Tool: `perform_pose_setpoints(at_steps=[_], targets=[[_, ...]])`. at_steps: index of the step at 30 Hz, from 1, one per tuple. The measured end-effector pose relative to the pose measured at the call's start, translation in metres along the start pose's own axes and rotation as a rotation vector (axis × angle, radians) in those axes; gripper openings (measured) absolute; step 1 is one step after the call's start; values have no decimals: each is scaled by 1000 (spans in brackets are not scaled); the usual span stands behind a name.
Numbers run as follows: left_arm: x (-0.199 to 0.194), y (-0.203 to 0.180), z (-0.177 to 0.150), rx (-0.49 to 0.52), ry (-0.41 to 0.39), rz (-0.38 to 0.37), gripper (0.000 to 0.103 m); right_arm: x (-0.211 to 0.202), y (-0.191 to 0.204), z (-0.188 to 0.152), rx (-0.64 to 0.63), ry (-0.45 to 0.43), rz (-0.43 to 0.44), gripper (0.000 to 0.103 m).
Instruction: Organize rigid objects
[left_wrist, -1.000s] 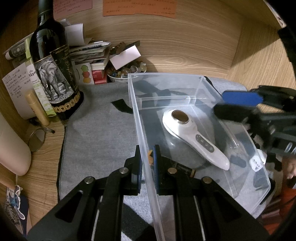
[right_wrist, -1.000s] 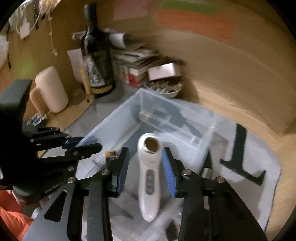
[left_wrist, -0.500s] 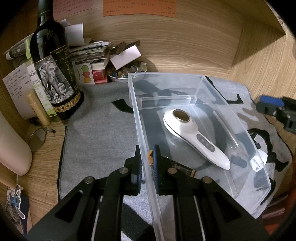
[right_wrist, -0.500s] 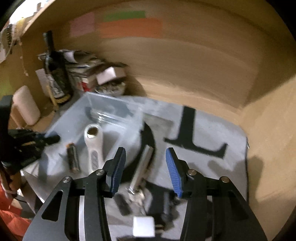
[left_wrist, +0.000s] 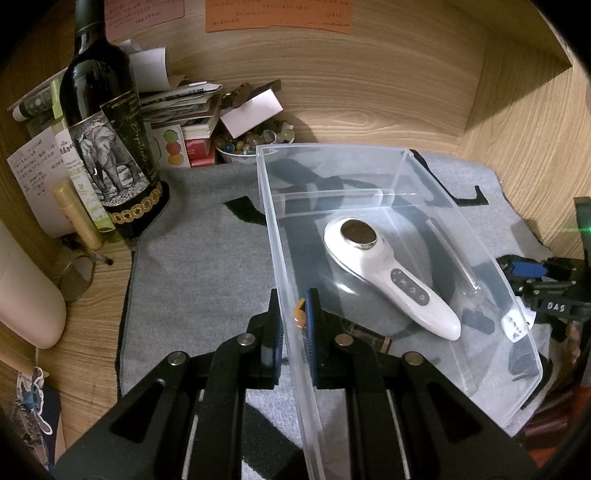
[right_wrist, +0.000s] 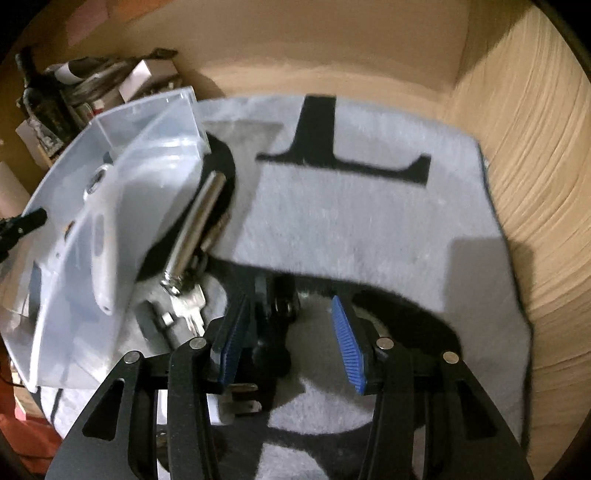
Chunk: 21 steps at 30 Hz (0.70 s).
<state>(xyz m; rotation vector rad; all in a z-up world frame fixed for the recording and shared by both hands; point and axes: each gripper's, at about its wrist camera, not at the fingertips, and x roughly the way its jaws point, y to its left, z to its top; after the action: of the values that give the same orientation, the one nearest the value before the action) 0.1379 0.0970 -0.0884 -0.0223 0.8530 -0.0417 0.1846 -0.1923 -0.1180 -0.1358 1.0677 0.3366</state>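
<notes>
Clamping the near wall of the clear plastic bin (left_wrist: 369, 177), the left gripper (left_wrist: 293, 325) sits at the lower centre of its view, jaws pinched tight on the rim. A white handheld device with a round metal head (left_wrist: 388, 273) lies inside the bin. Lower centre in the right view, the right gripper (right_wrist: 291, 339) stands partly open over a small black object (right_wrist: 273, 332) on the grey felt mat (right_wrist: 369, 229), its pads clear of it.
</notes>
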Motion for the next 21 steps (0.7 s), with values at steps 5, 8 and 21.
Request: perform_pose_setpoints(at_steps=[5, 8, 21], targets=[[0, 0, 0, -1, 0, 2, 11, 4, 2, -3, -10, -4, 0, 38], [0, 0, 0, -1, 0, 1, 11, 4, 3, -3, -24, -11, 7, 23], [0, 0, 0, -2, -1, -1, 11, -19, 16, 19, -47, -121, 9, 23]])
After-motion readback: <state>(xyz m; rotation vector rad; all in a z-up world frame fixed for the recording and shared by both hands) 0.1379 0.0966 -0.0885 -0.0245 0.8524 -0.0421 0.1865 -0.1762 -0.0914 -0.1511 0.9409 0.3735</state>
